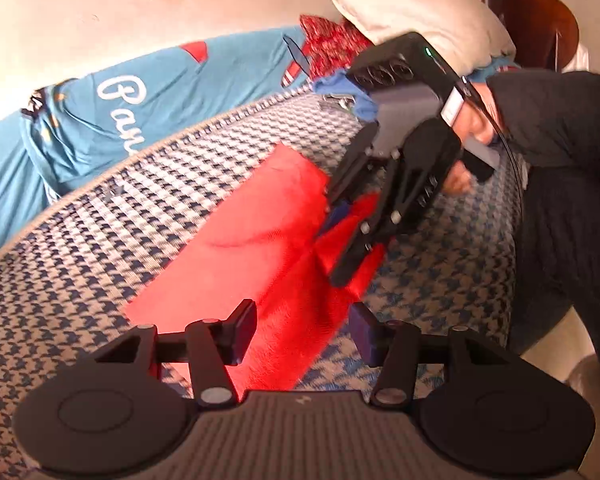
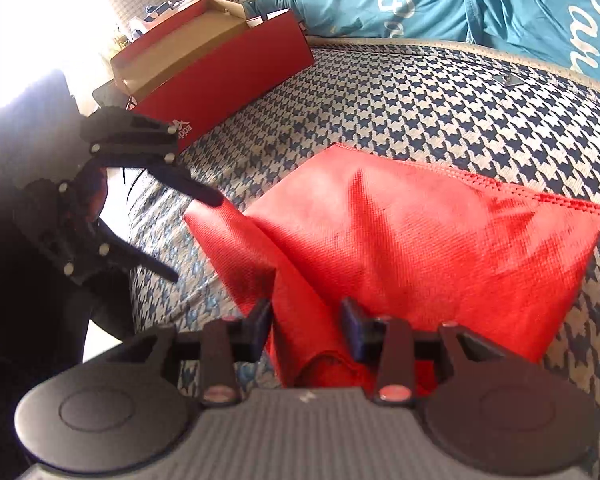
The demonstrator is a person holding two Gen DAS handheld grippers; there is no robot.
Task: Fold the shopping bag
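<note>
A red non-woven shopping bag (image 1: 256, 248) lies partly folded on a blue-and-white houndstooth surface (image 1: 148, 208). My left gripper (image 1: 302, 334) is open, its fingers straddling the bag's near end without pinching it. My right gripper (image 1: 340, 236) reaches down onto the bag's far right part. In the right wrist view the bag (image 2: 420, 232) spreads ahead and a bunched fold of it rises between my right gripper's (image 2: 306, 330) open fingers. My left gripper (image 2: 196, 232) shows at the left there, open, its upper finger touching the bag's left corner.
A teal garment with white lettering (image 1: 112, 116) lies beyond the surface's edge. A pillow (image 1: 412, 12) and red patterned cloth (image 1: 332, 44) are at the back. An open red shoebox (image 2: 216, 64) stands at the far left. The person's dark-clad body (image 1: 572, 184) is at right.
</note>
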